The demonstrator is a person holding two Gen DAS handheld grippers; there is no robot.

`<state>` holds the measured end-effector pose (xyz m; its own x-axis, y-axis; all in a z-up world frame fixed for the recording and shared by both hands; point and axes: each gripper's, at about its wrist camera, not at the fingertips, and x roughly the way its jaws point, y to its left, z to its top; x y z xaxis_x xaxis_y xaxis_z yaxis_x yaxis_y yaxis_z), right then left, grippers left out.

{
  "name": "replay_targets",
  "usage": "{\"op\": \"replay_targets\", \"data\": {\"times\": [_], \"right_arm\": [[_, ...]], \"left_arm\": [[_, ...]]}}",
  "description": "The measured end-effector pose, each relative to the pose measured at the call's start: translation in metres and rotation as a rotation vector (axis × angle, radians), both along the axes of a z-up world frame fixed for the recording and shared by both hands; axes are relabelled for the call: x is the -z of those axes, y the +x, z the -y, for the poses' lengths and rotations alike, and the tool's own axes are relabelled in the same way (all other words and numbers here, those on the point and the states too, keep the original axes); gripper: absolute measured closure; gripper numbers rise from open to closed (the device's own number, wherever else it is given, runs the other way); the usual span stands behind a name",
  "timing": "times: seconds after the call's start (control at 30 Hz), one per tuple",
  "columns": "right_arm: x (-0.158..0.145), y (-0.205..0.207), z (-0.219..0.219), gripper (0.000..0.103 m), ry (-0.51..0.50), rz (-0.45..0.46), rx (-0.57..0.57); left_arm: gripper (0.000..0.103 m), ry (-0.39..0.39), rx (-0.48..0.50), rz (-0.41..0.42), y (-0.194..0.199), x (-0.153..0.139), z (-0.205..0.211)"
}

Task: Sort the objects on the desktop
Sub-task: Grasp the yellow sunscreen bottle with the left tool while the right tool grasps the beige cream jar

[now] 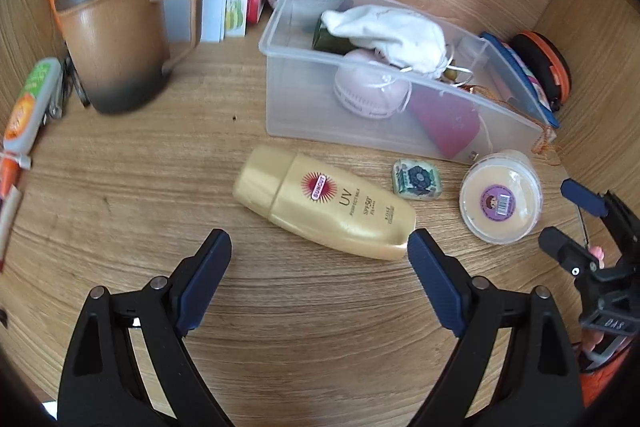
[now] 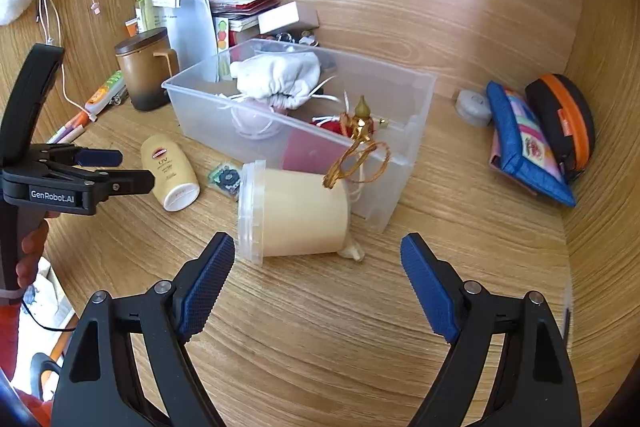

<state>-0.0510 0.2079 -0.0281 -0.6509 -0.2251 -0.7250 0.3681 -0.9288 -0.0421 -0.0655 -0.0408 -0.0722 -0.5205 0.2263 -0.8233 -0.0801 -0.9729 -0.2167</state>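
Beside the clear plastic bin (image 1: pixel 304 95), gold sunscreen bottle (image 1: pixel 328 203) & cream lidded tub (image 2: pixel 296 215) lie loose. Both grippers' fingers spread, empty: left gripper (image 1: pixel 320 263), right gripper (image 2: pixel 318 267). Pickup pending; next: straddle one, squeeze.

One sunscreen bottle (image 1: pixel 324 203), one lidded tub (image 1: pixel 500 197), one clear bin (image 1: pixel 280 75), one brown mug (image 1: pixel 116 47) — two zip pouches (image 2: pixel 520 143).

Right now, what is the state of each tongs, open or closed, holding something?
Left tongs: open, holding nothing, above the gold sunscreen bottle.
Right tongs: open, holding nothing, near the cream tub.
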Motion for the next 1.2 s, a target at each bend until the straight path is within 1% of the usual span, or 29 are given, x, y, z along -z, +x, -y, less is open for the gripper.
{"op": "replay_targets", "data": {"times": [0.17,0.37,0.47,0.73,0.97,1.07,1.1,1.13,1.17,1.2], "right_arm": [[0.010,-0.010,0.002,0.020,-0.015,0.031,-0.002],[0.017,-0.018,0.003,0.020,-0.033,0.053,-0.009],[0.020,-0.022,0.005,0.020,-0.032,0.060,-0.015],[0.027,-0.030,0.007,0.020,-0.033,0.070,-0.028],[0.031,-0.037,0.006,0.020,-0.070,0.085,-0.030],[0.033,-0.039,0.006,0.022,-0.085,0.092,-0.031],[0.034,-0.039,0.005,0.022,-0.090,0.092,-0.031],[0.034,-0.039,0.006,0.022,-0.094,0.093,-0.034],[0.034,-0.039,0.006,0.026,-0.100,0.094,-0.040],[0.034,-0.038,0.007,0.030,-0.106,0.095,-0.050]], "left_arm": [[0.012,0.021,-0.016,0.021,-0.004,0.006,-0.004],[0.012,0.003,-0.016,0.022,-0.012,0.004,-0.011],[0.012,0.016,-0.014,0.039,-0.018,0.006,-0.015],[0.012,-0.027,-0.020,0.036,-0.038,0.007,-0.035],[0.012,-0.001,-0.065,0.023,-0.046,0.007,-0.030],[0.016,-0.016,-0.067,0.008,-0.045,0.008,-0.030],[0.022,-0.024,-0.064,0.005,-0.044,0.008,-0.031],[0.022,-0.029,-0.060,0.002,-0.044,0.008,-0.031],[0.023,-0.026,-0.056,0.000,-0.043,0.008,-0.030],[0.029,-0.029,-0.054,-0.002,-0.043,0.008,-0.029]]}}
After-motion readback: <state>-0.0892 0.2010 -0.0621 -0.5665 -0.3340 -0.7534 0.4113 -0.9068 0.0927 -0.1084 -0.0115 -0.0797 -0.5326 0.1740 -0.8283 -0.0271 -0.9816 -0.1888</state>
